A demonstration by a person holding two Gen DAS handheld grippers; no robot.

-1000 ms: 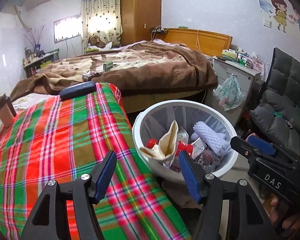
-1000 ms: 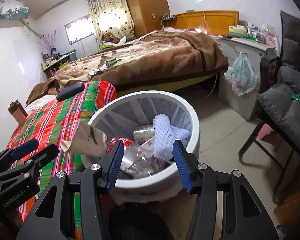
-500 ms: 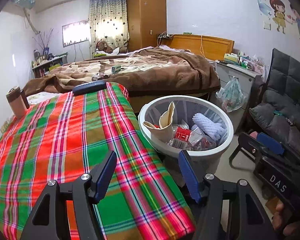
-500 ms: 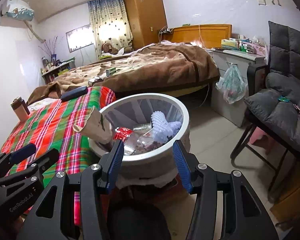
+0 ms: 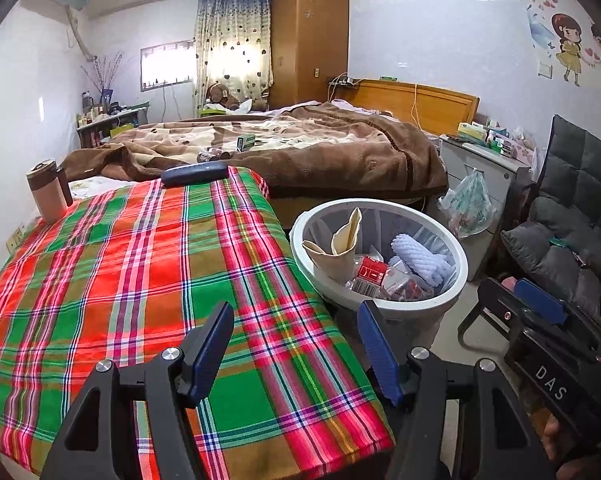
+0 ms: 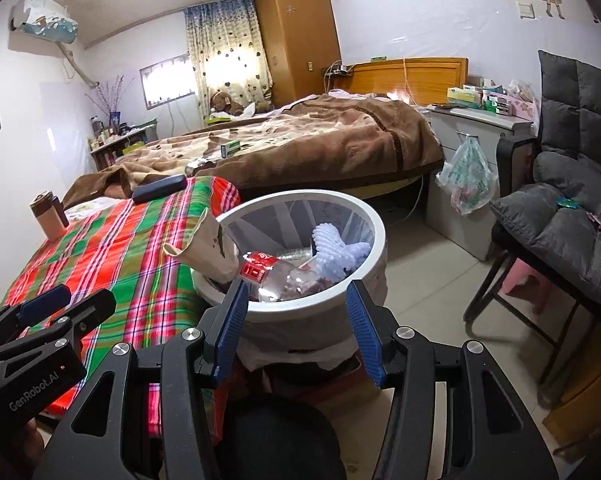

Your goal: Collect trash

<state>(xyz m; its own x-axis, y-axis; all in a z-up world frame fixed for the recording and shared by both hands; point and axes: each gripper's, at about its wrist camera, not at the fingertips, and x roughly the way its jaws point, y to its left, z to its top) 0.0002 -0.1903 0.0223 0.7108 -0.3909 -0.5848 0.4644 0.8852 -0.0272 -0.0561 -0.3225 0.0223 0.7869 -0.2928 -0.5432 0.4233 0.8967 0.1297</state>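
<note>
While trash bin (image 6: pixel 374 240) sits filled, right hand-held gripper (image 6: pixel 296 330) just before it, spread empty.

One wastebasket (image 5: pixel 452 300), one paper bag (image 5: pixel 334 246), one plastic bottle (image 6: pixel 276 276), one foam fruit net (image 5: pixel 418 258), one tumbler (image 5: pixel 48 192), two hand-held grippers (image 5: pixel 296 350) (image 6: pixel 296 328).

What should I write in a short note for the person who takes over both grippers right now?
Left gripper: open, holding nothing, above the plaid table.
Right gripper: open, holding nothing, in front of the white bin.
In the bin: a paper cone, a clear plastic bottle with a red label, white foam netting.
Done: that trash is in the bin.
Left on the table: only a brown tumbler and a dark case, which look like belongings rather than trash.
</note>
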